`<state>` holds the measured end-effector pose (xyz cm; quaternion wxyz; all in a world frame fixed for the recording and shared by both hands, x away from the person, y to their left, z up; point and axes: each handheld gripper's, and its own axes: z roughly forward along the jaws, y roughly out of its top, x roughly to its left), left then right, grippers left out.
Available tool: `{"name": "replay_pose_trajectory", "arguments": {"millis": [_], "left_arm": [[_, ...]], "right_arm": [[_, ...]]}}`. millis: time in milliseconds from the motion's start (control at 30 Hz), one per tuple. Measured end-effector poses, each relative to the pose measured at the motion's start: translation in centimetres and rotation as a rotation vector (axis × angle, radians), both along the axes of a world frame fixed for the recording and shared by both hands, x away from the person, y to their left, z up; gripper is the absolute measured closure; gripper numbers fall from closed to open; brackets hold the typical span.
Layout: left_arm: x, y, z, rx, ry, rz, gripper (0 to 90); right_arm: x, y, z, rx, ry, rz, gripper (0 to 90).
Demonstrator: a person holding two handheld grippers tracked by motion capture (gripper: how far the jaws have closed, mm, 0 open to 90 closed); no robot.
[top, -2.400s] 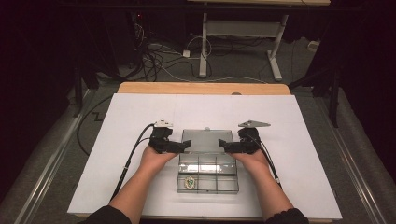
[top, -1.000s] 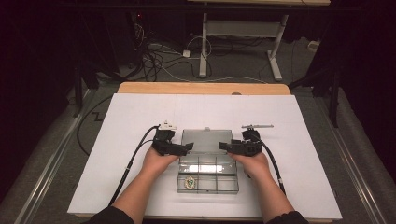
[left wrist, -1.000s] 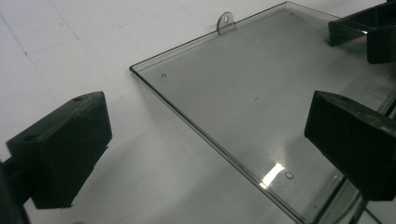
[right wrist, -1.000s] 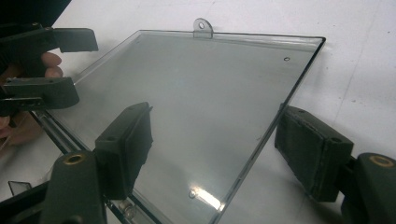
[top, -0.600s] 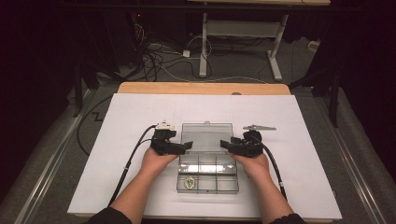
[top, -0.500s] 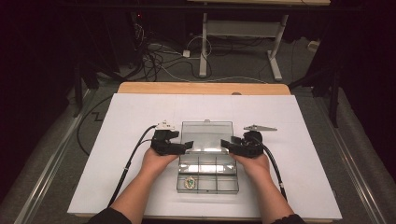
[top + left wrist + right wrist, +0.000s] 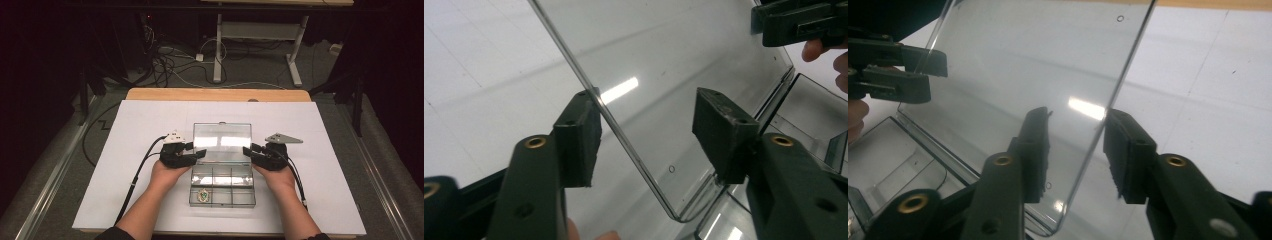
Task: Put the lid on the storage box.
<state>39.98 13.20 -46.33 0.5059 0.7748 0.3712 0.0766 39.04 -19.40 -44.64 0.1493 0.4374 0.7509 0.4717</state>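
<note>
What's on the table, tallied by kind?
Clear compartment box with raised lid: 1
Small ornament in the box's front-left compartment: 1
Handheld grippers, left gripper and right gripper, one at each side edge of the lid: 2
White sheet covering the table: 1
Total: 5

A lab: floor cables (image 7: 170,65); bench legs (image 7: 218,45).

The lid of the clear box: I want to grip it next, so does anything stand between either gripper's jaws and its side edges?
Nothing visible does. The lid stands raised, and each side edge already sits between a gripper's open jaws: left gripper, right gripper.
</note>
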Motion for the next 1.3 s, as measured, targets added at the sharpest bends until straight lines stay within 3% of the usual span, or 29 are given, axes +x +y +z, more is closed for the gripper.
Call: {"name": "replay_pose_trajectory", "arguments": {"millis": [367,633,833,1300], "left_arm": [[-1.1,0.7,0.5,-0.013,-0.051,0.000,59.1],[-2.3,1.1,0.9,-0.017,-0.106,-0.006,66.1],[-3.2,1.2,1.2,-0.035,-0.130,-0.015,66.1],[-4.1,1.2,1.5,-0.031,-0.127,-0.025,66.0]], "right_arm": [[-2.3,-2.0,1.3,-0.030,-0.082,0.022,89.7],[-4.5,-1.4,1.4,-0.034,-0.145,0.050,90.0],[-6.0,-0.8,0.9,-0.044,-0.135,0.085,90.0],[-6.4,-0.7,1.1,-0.041,-0.122,0.097,90.0]]}}
